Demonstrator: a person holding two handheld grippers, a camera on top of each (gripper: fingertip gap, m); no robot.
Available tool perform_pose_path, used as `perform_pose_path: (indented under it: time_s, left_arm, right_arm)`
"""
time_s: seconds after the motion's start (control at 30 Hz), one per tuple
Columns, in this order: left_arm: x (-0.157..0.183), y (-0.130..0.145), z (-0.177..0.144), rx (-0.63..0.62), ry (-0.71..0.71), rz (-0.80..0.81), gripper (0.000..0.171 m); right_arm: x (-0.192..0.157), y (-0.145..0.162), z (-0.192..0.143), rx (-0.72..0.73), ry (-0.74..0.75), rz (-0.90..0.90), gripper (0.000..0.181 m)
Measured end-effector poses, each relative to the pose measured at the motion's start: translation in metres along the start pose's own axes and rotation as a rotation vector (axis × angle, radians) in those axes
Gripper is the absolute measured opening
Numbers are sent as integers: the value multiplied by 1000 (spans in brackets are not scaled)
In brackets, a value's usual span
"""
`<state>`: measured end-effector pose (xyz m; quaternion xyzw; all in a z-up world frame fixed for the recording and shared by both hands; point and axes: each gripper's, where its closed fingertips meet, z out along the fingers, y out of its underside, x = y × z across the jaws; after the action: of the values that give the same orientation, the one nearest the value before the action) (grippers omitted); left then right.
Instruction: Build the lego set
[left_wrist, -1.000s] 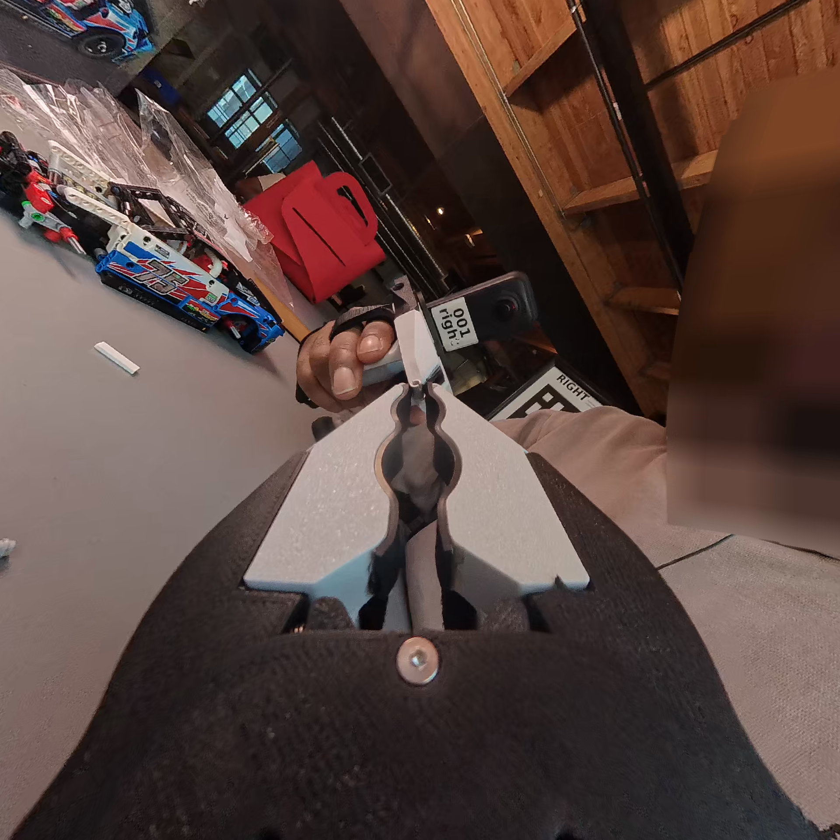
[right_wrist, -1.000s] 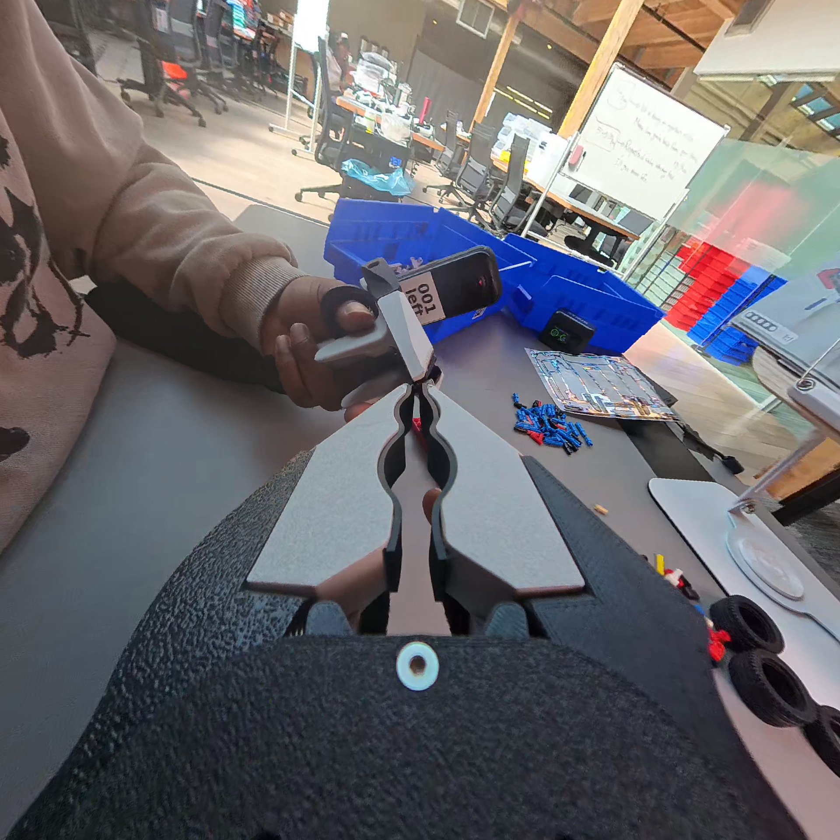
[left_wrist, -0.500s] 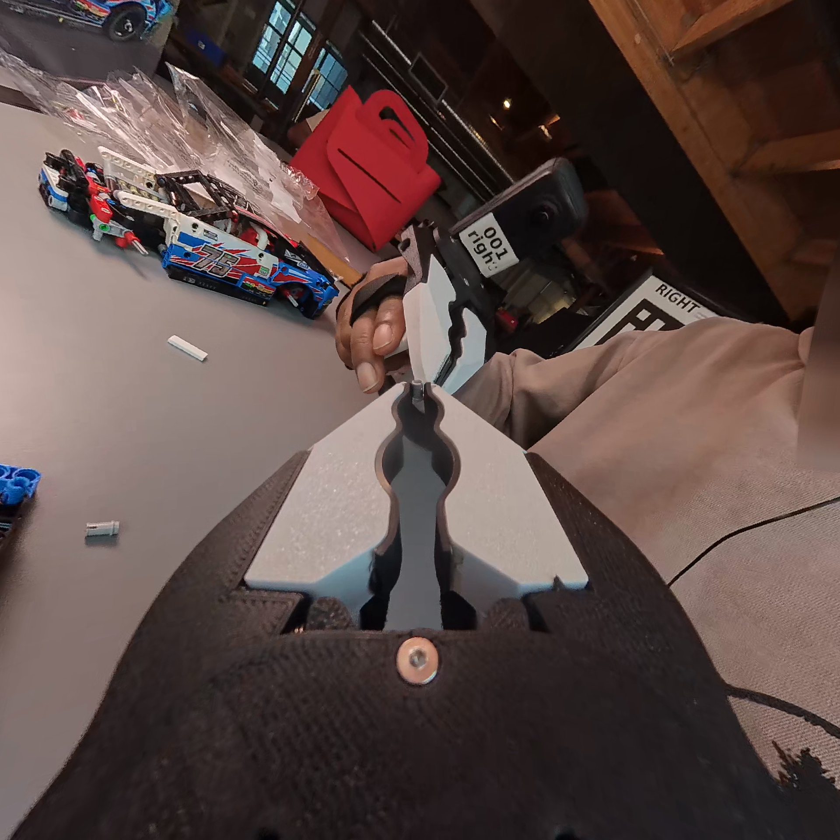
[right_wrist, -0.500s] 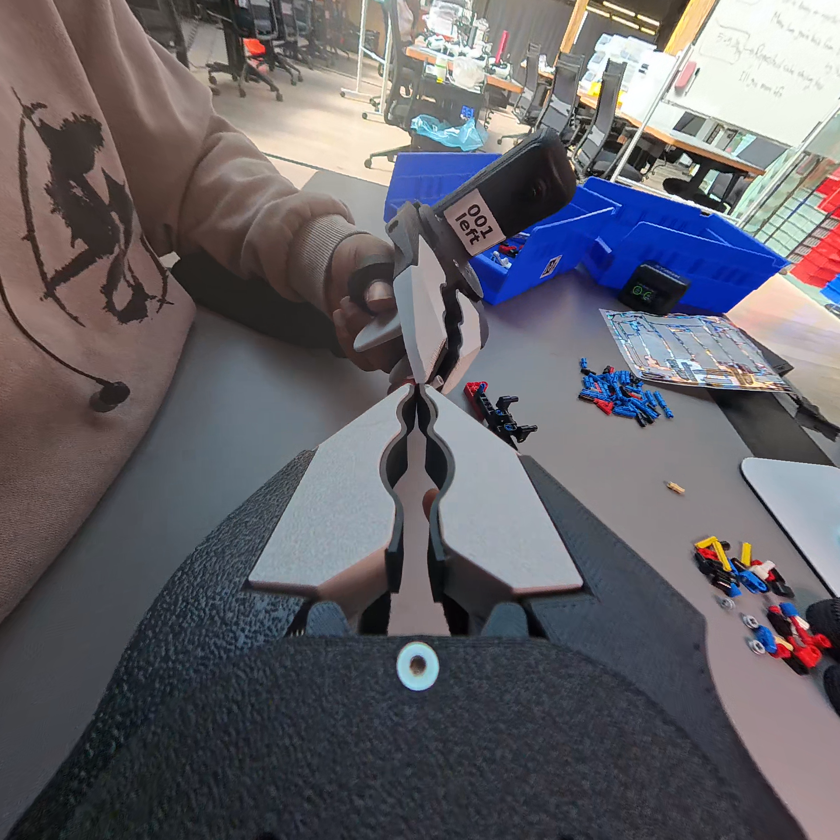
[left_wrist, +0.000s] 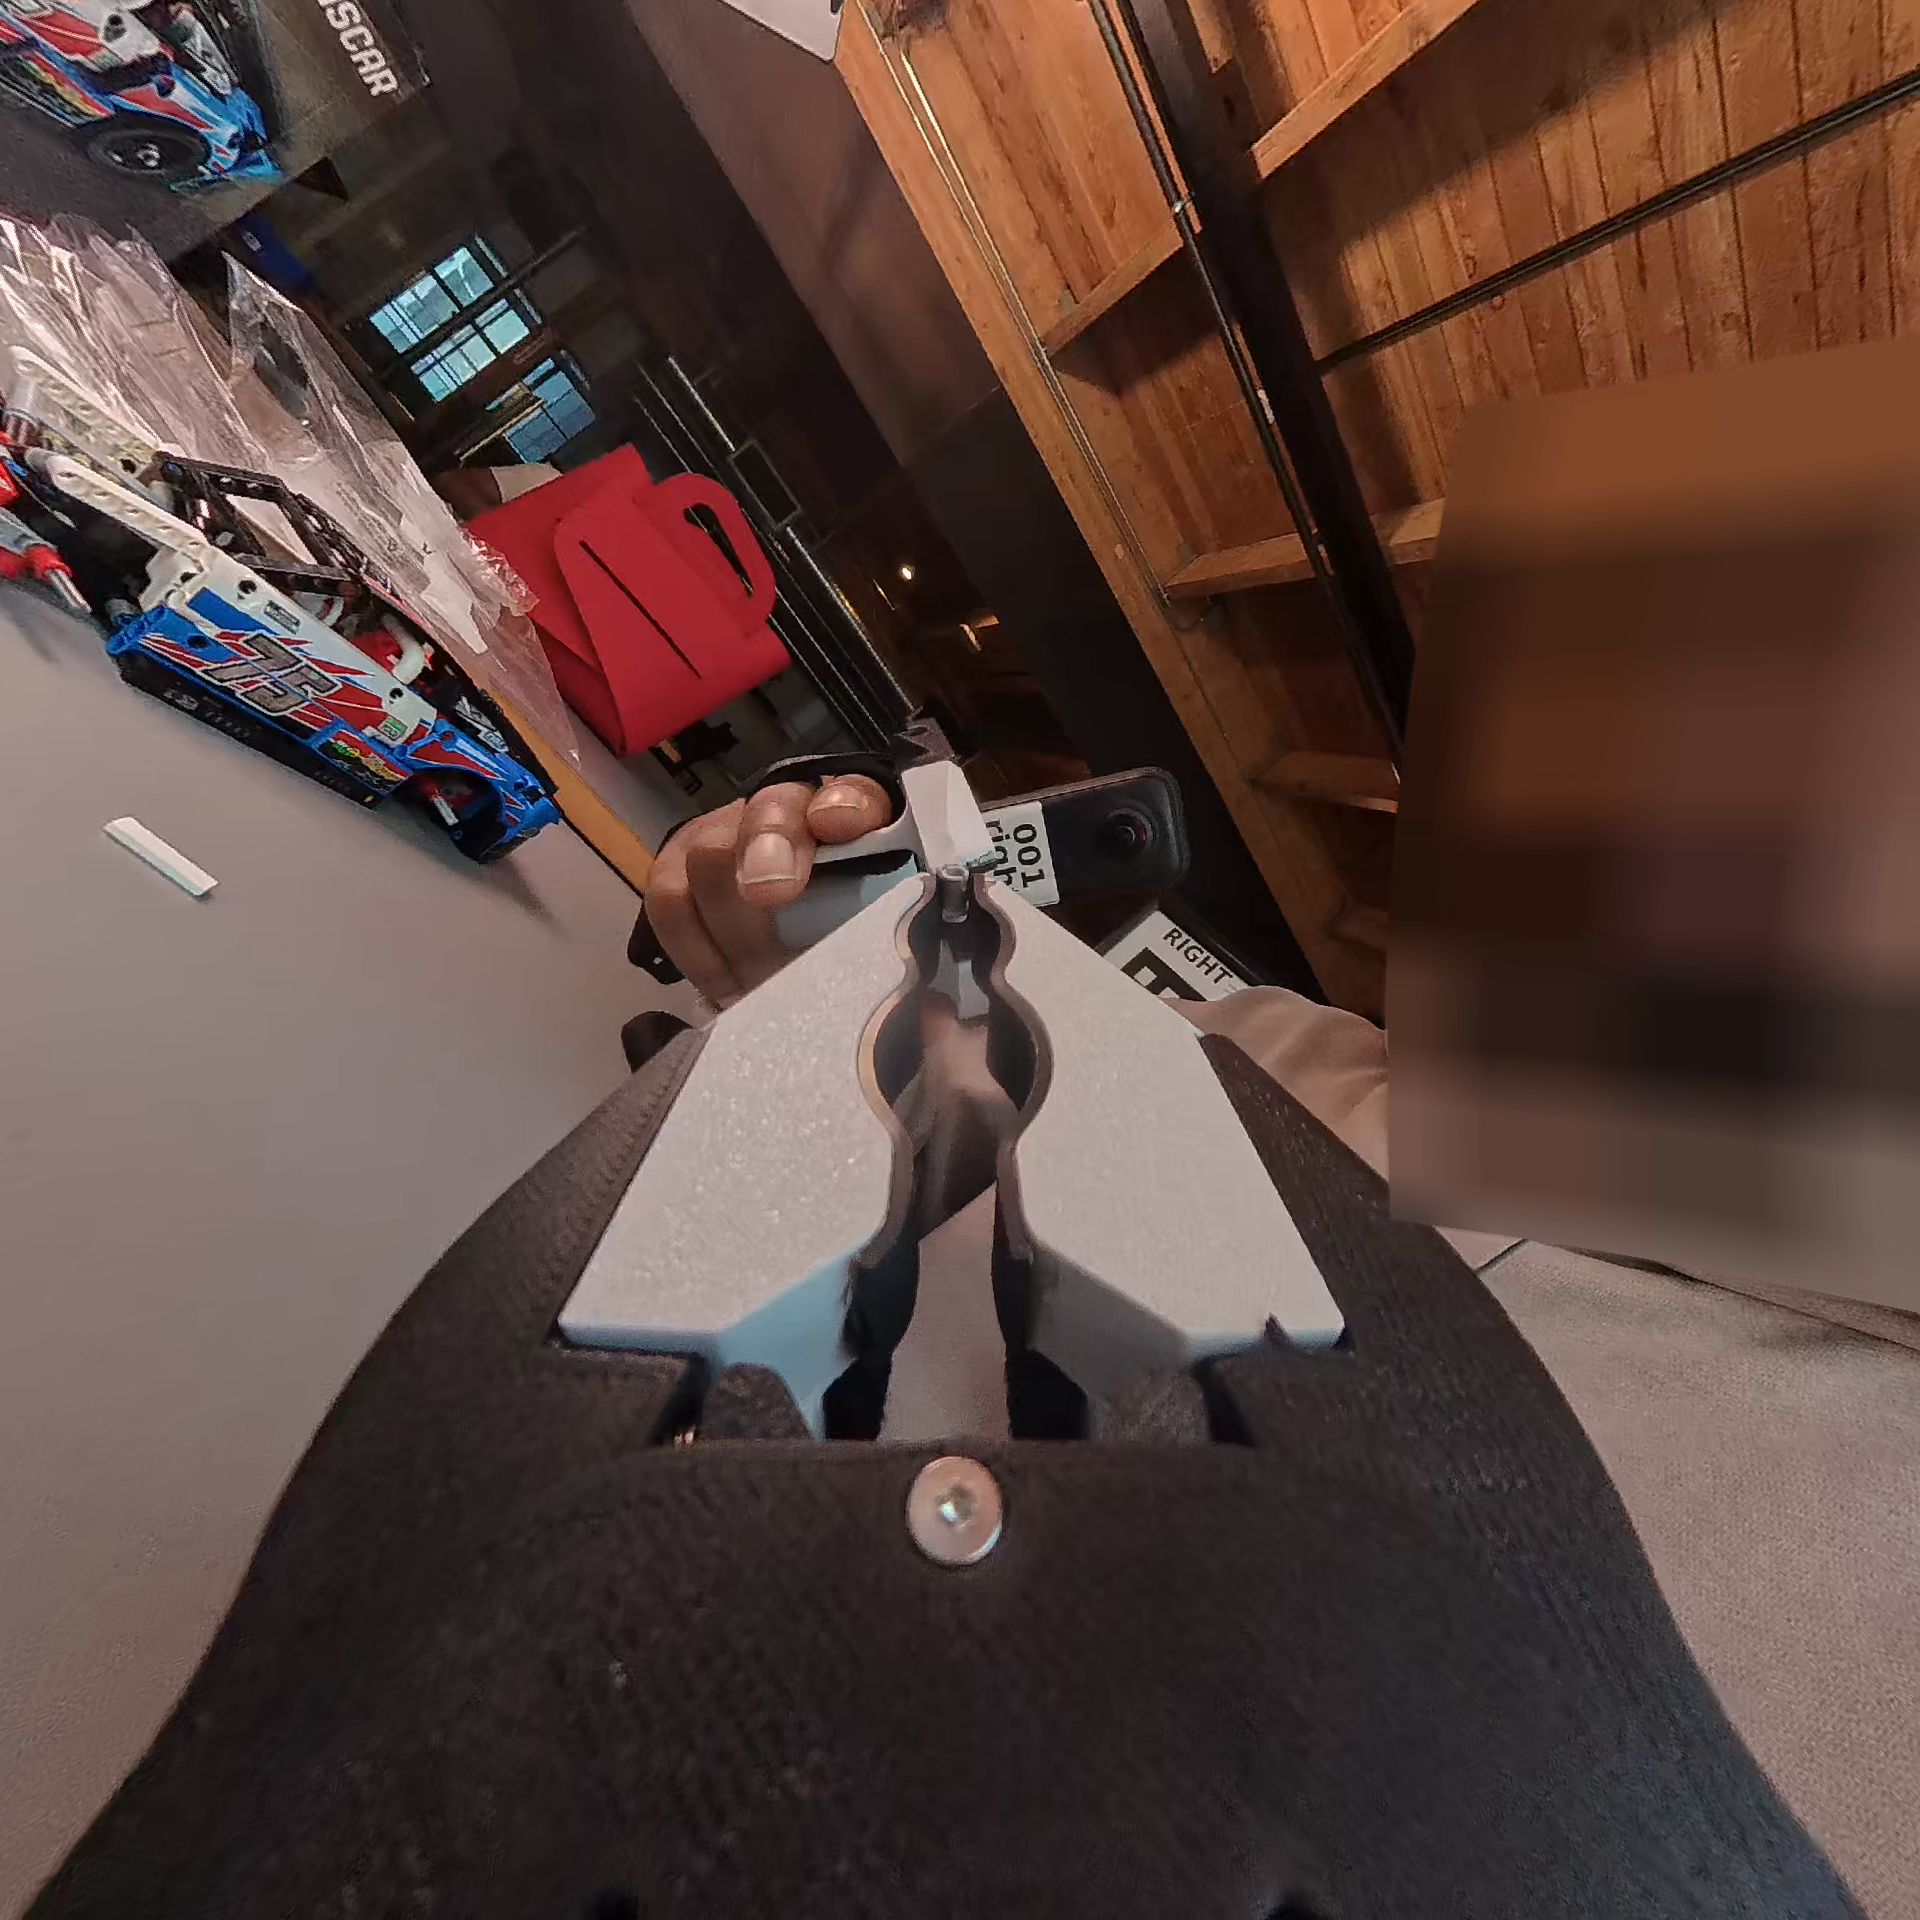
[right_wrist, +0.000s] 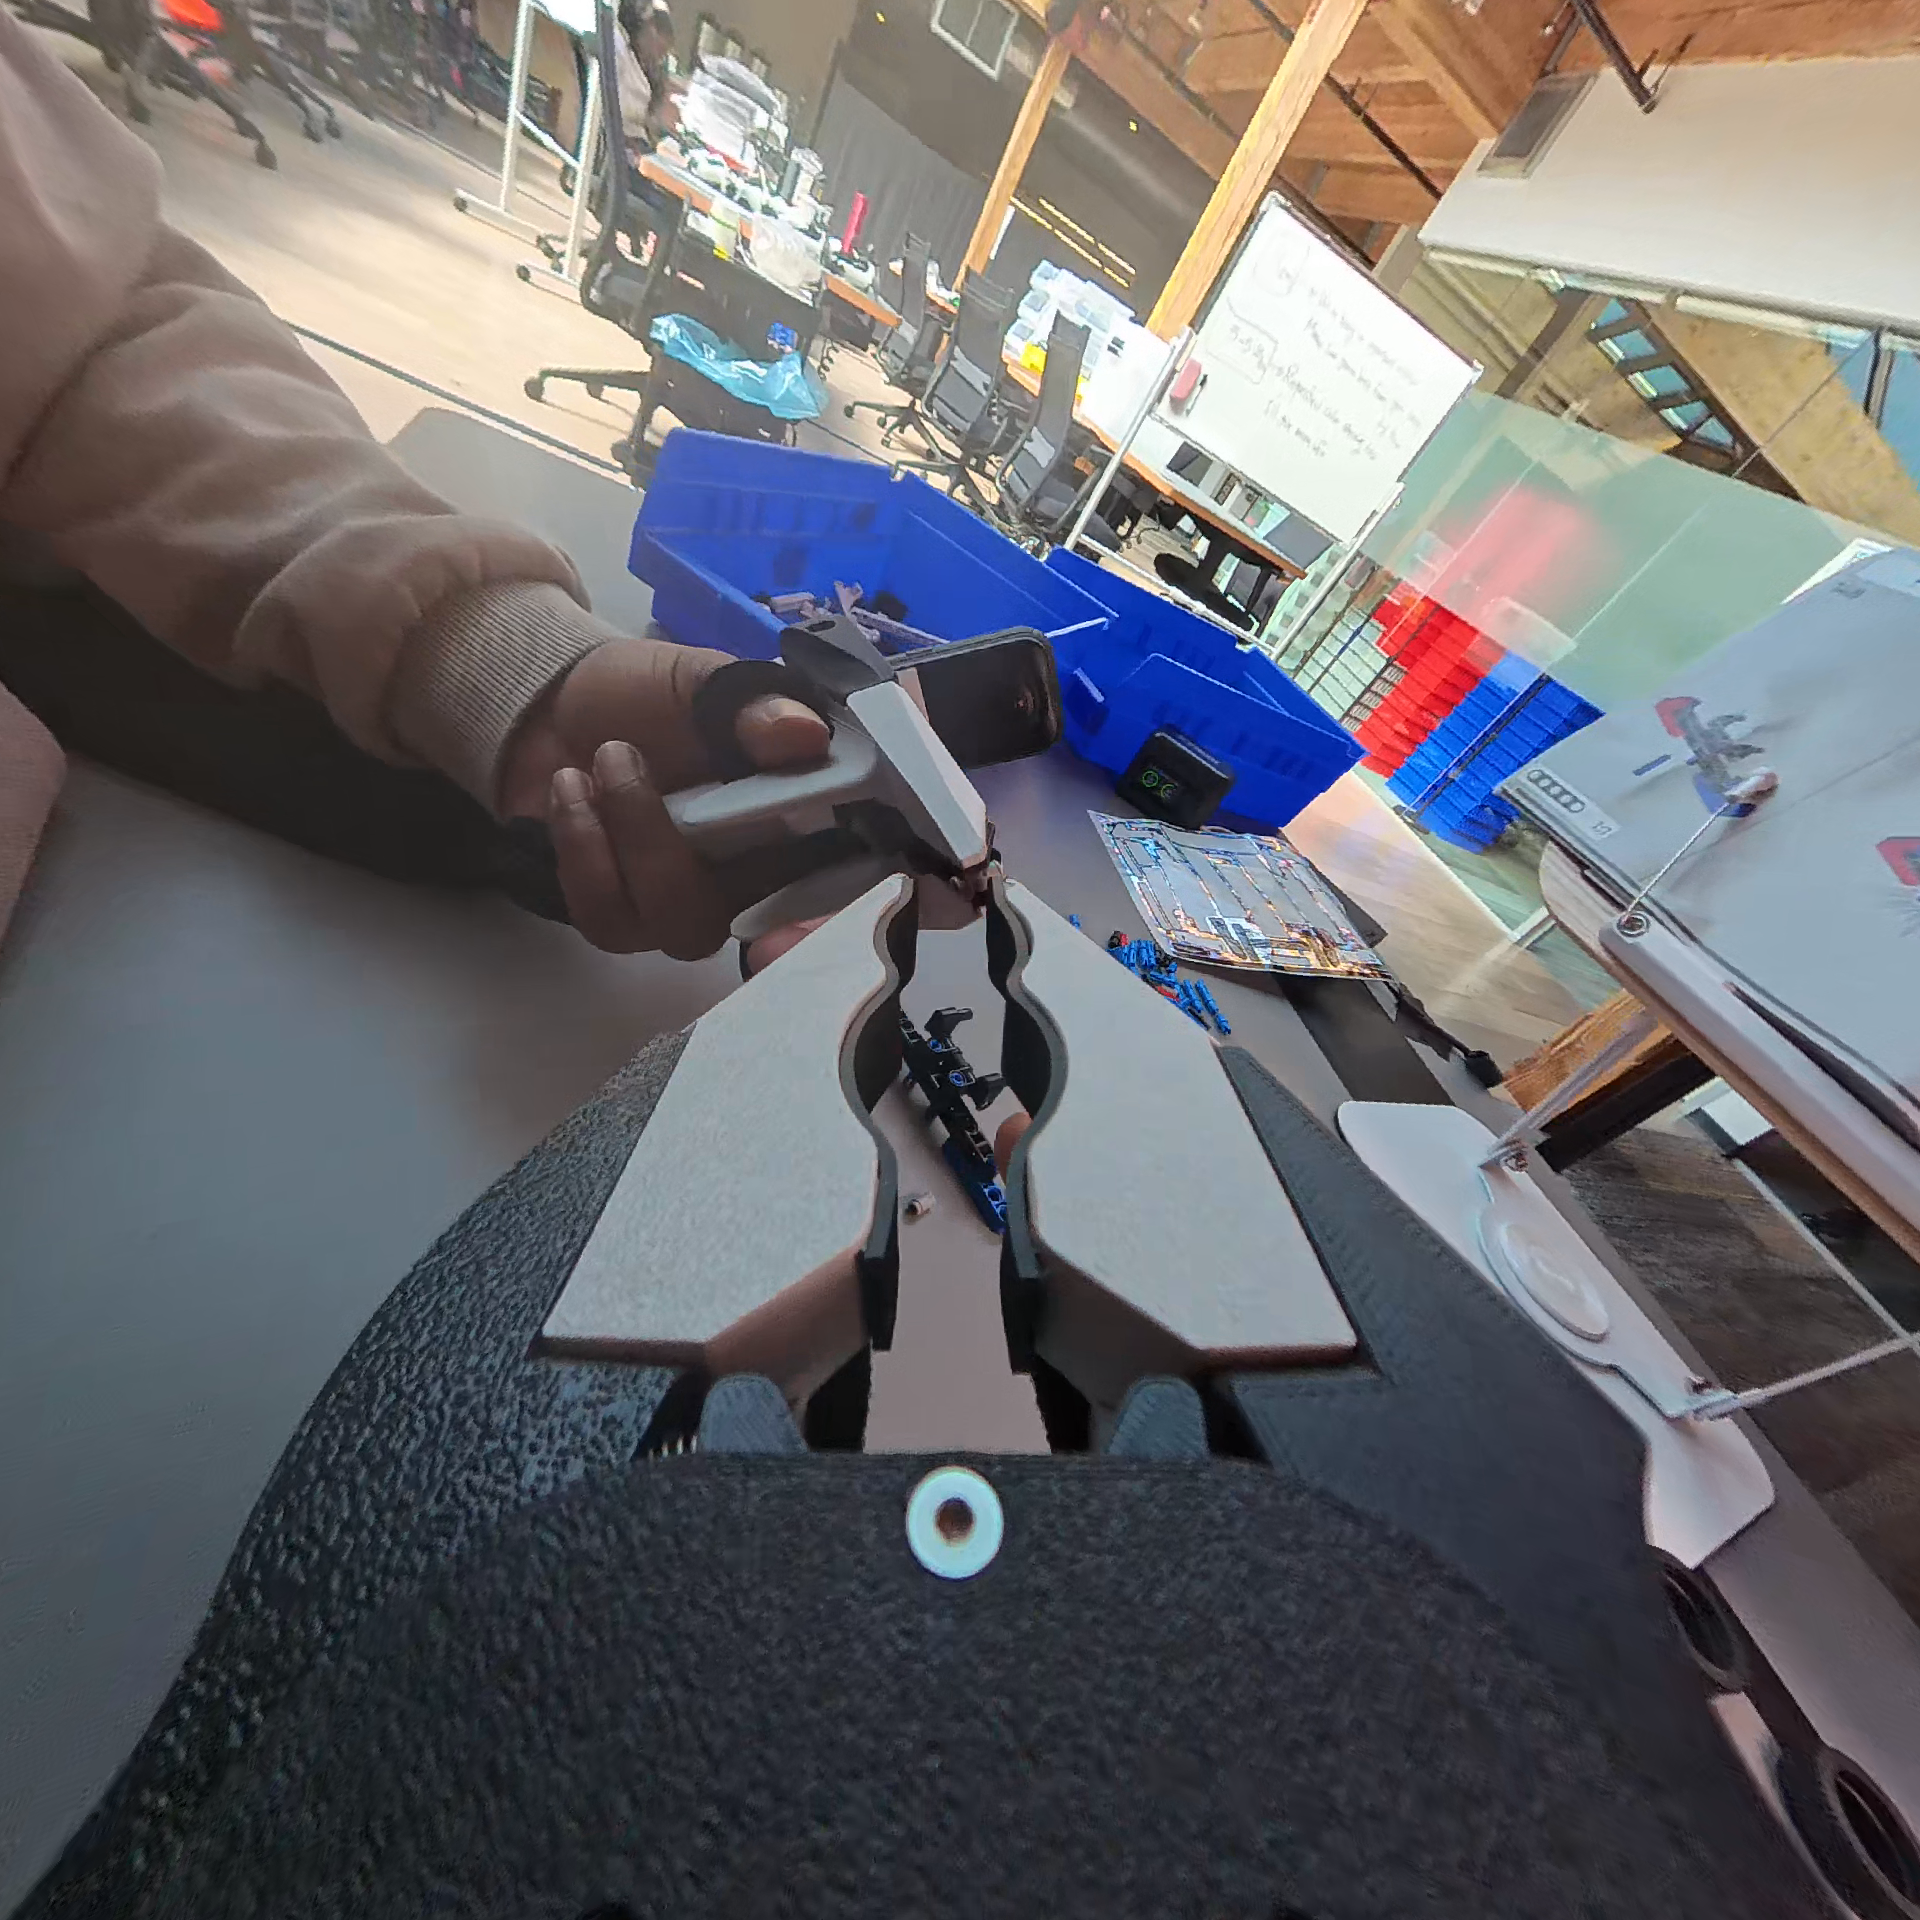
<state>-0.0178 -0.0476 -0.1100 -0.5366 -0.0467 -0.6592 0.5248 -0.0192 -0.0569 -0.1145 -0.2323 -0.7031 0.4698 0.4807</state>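
While tips meet: L gripper (left_wrist: 954, 902) jaws on grey pin (left_wrist: 952, 896).

Bare table (left_wrist: 260, 1091) left; car model (left_wrist: 312, 707) blocks beyond

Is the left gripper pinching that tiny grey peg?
Touching. In the left wrist view the left gripper has its fingertips closed on the small grey peg, which sticks out between them with no gap.
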Motion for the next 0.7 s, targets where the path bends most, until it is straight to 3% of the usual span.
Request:
perform_pose_path:
  time_s: [0.43, 0.7]
  left_arm:
    - [-7, -9, -3, 83, -32, -50, 3]
    - [-10, -1, -1, 26, -64, -32, 3]
  right_arm:
    - [11, 6, 8, -93, 205, -259, 4]
    - [6, 9, 2, -61, 45, -102, 2]
